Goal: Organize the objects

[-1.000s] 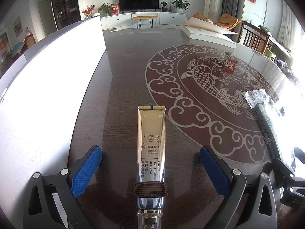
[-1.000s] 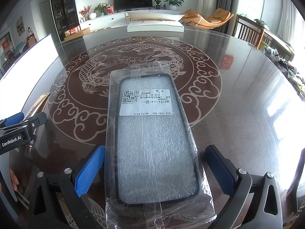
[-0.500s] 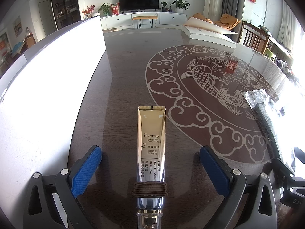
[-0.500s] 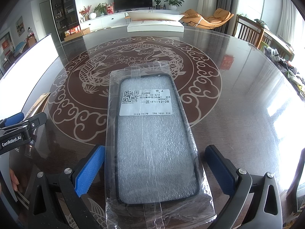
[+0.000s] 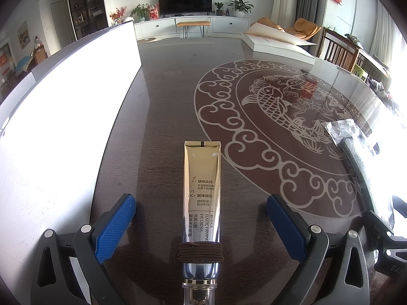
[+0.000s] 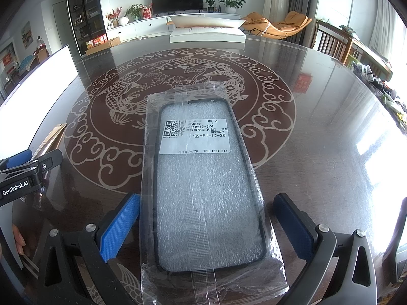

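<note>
A gold eye-cream tube (image 5: pixel 202 193) with a brown hair tie (image 5: pixel 199 253) wound round its neck lies flat on the dark table, pointing away. My left gripper (image 5: pixel 201 225) is open, its blue pads on either side of the tube and clear of it. A black phone case in clear plastic wrap (image 6: pixel 203 188), with a white barcode label, lies flat between the wide-apart blue pads of my right gripper (image 6: pixel 206 225), which is open; the left pad sits close to the wrap's edge. The same wrapped case (image 5: pixel 356 152) shows at the right in the left wrist view.
A big white board (image 5: pixel 58 117) stands along the table's left side. A flat white box (image 6: pixel 207 34) lies at the far edge. The glossy table (image 6: pixel 318 132) carries a round fish pattern. The left gripper's body (image 6: pixel 23 178) shows at the right wrist view's left edge.
</note>
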`<state>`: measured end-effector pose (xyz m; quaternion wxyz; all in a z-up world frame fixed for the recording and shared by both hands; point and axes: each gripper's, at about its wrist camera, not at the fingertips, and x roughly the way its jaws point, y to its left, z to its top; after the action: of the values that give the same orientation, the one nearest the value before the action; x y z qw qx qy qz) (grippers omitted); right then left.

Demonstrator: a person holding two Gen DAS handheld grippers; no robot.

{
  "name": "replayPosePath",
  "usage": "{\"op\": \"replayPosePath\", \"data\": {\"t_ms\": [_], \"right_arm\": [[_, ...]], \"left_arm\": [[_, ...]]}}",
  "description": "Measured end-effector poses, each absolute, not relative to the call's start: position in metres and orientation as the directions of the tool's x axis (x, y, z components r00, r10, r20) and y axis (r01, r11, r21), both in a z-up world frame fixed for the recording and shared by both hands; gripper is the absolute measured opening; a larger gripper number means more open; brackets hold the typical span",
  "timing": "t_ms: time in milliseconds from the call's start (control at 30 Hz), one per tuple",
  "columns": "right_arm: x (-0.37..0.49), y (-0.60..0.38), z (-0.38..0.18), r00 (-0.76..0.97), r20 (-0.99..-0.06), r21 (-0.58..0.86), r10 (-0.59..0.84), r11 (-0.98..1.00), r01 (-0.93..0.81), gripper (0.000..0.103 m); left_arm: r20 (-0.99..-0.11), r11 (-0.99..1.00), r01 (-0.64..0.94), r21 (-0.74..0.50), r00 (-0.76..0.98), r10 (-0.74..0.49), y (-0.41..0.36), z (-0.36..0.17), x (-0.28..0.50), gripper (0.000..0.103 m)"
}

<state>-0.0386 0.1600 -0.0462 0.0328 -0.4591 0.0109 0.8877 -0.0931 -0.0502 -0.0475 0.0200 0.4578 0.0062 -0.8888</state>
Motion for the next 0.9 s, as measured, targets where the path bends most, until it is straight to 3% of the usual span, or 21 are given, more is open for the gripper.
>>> {"op": "replayPosePath", "data": {"t_ms": [267,433,467,500,533,633,900], "right_arm": [[-0.044,0.158,-0.047,-0.564,-0.825,-0.012,0.042,-0.998,-0.057,0.103],[-0.074,0.16,-0.043,-0.428,-0.904,0.005,-0.017,-1.0,0.03,0.103],[-0.078,0.159,-0.041,-0.423,-0.905,0.024,-0.046,-0.998,0.057,0.099],[-0.08,0.158,-0.038,-0.432,-0.901,0.015,-0.046,-0.997,0.075,0.078],[-0.08,0.156,-0.035,-0.438,-0.899,-0.007,-0.032,-0.996,0.088,0.076],[-0.075,0.163,-0.03,-0.421,-0.9,0.078,-0.109,-0.993,0.091,0.076],[-0.044,0.164,0.006,-0.491,-0.856,0.146,-0.161,-0.987,0.069,0.076]], "left_arm": [[-0.829,-0.998,0.057,0.006,-0.558,-0.036,-0.049,-0.046,-0.095,0.103],[-0.88,-0.998,-0.062,0.007,-0.475,0.023,-0.048,-0.046,-0.095,0.102],[-0.874,-0.998,-0.07,0.005,-0.485,0.029,-0.049,-0.044,-0.092,0.096],[-0.856,-0.997,-0.073,0.006,-0.516,0.033,-0.05,-0.04,-0.086,0.067],[-0.843,-0.997,-0.082,0.011,-0.537,0.035,-0.051,-0.036,-0.082,0.025],[-0.824,-0.996,-0.066,-0.056,-0.56,0.083,-0.062,-0.034,-0.074,0.025],[-0.734,-0.972,-0.065,-0.224,-0.645,0.212,-0.074,-0.005,-0.038,0.025]]}}
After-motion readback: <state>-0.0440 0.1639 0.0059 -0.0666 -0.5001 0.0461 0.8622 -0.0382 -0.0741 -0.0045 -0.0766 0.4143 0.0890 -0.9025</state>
